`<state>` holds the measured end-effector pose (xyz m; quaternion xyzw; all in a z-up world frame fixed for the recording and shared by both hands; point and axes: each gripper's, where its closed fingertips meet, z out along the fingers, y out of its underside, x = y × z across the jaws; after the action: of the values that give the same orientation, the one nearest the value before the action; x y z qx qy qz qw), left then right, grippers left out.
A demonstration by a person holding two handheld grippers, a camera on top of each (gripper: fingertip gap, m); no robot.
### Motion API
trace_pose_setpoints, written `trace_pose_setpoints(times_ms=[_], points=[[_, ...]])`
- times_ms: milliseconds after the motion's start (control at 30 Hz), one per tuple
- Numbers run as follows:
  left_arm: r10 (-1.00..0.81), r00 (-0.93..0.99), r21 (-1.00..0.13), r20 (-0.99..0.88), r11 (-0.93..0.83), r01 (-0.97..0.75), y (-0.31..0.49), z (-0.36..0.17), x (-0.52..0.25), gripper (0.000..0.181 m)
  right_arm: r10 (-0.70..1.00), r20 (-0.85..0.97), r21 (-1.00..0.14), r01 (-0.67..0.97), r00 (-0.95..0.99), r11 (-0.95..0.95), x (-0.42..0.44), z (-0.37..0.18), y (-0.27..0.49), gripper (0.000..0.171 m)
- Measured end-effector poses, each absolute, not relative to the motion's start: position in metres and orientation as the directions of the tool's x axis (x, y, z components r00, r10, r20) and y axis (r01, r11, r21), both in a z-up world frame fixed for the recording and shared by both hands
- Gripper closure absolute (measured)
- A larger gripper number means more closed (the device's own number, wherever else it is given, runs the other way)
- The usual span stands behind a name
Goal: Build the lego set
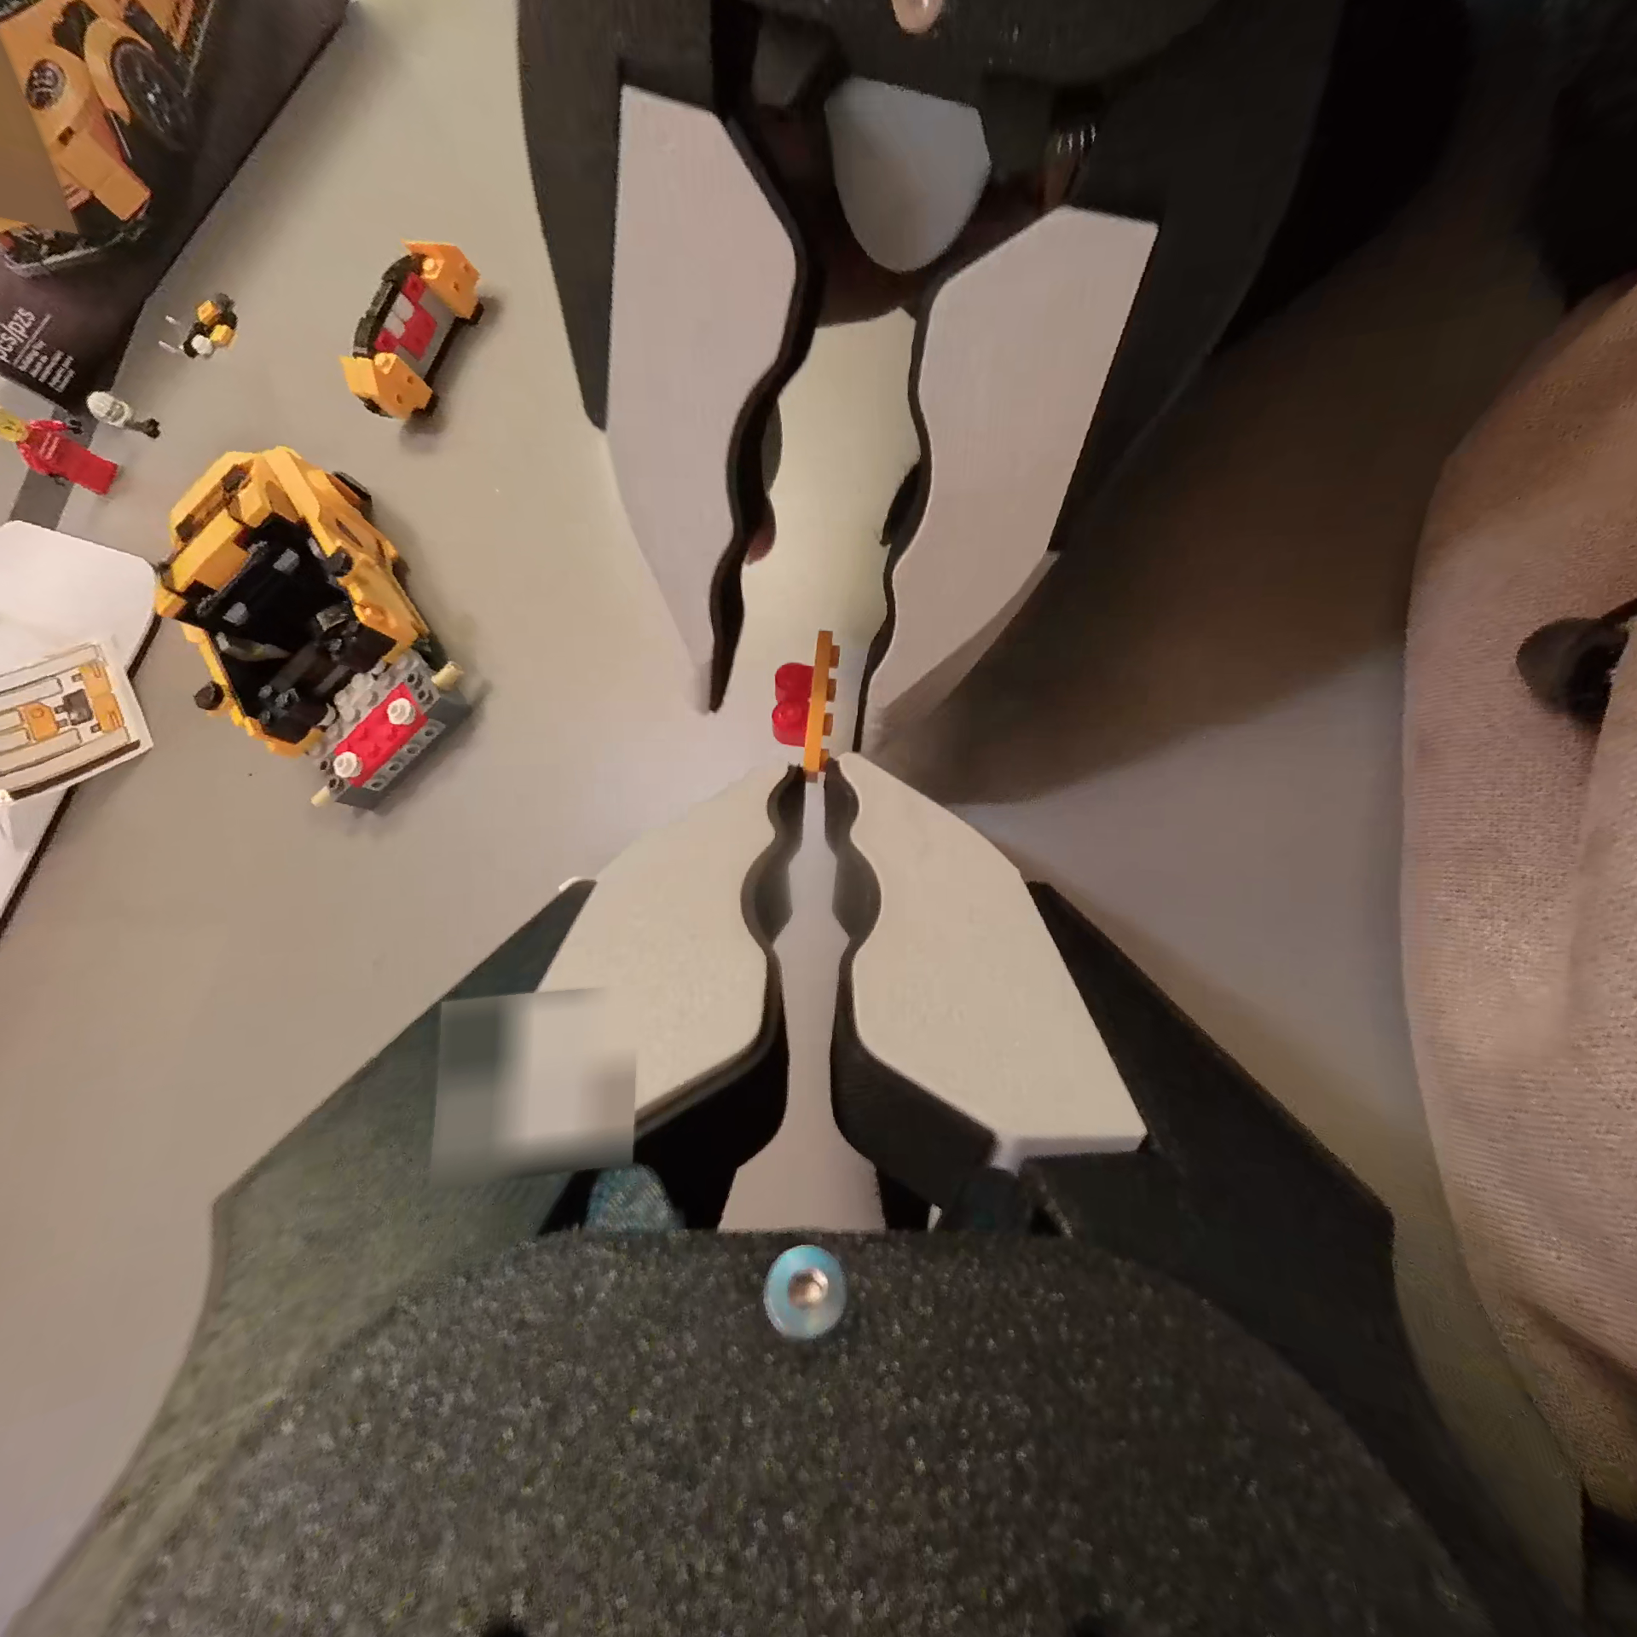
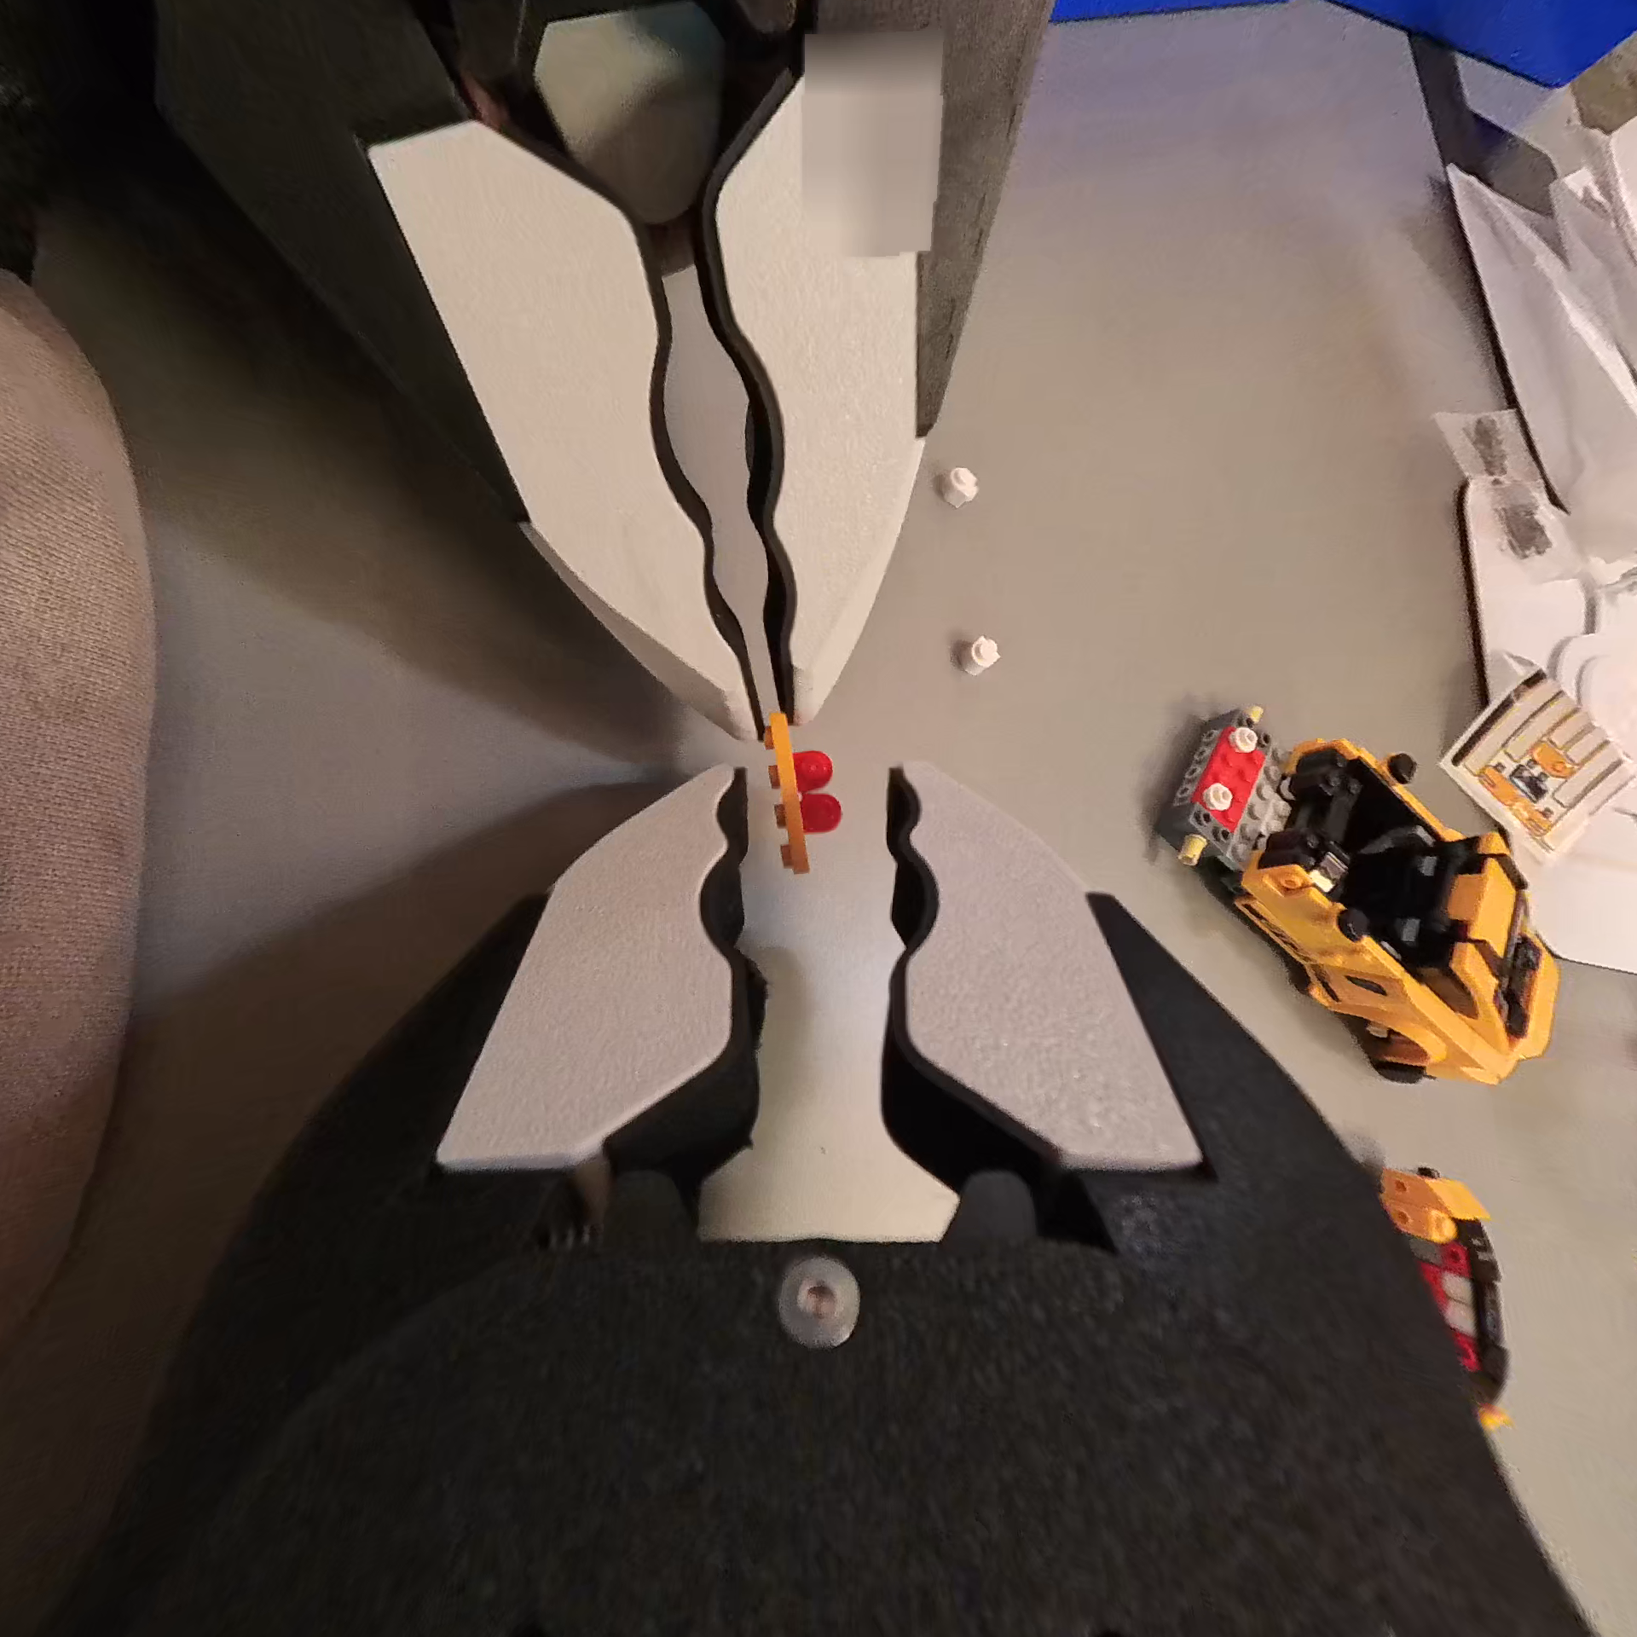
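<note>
A thin orange plate with two small red round pieces stuck on one face is held on edge above the grey table. My left gripper is shut on the plate's end. In the right wrist view the left gripper comes down from the top, pinching the plate with its red pieces. My right gripper is open; its fingers stand either side of the plate without touching it. In the left wrist view the right gripper comes in from above.
A part-built yellow and black car lies on the table. A small orange, black and red sub-build, a red minifigure, the set box, a sticker sheet, two white studs and plastic bags lie around. My left and right fingertips are right by each other. The right tips stand about 35 cm off the red minifigure.
</note>
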<state>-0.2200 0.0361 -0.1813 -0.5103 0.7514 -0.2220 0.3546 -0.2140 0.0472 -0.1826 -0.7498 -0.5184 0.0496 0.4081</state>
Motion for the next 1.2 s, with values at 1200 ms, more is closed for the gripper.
trace_pose_setpoints(times_ms=[1200], points=[[-0.953,-0.28,-0.725,-0.119,0.276,-0.631,0.039,-0.191,-0.229,0.176,0.867,0.297,-0.658,0.743,0.4,-0.117,-0.21,-0.189,0.04,0.132]])
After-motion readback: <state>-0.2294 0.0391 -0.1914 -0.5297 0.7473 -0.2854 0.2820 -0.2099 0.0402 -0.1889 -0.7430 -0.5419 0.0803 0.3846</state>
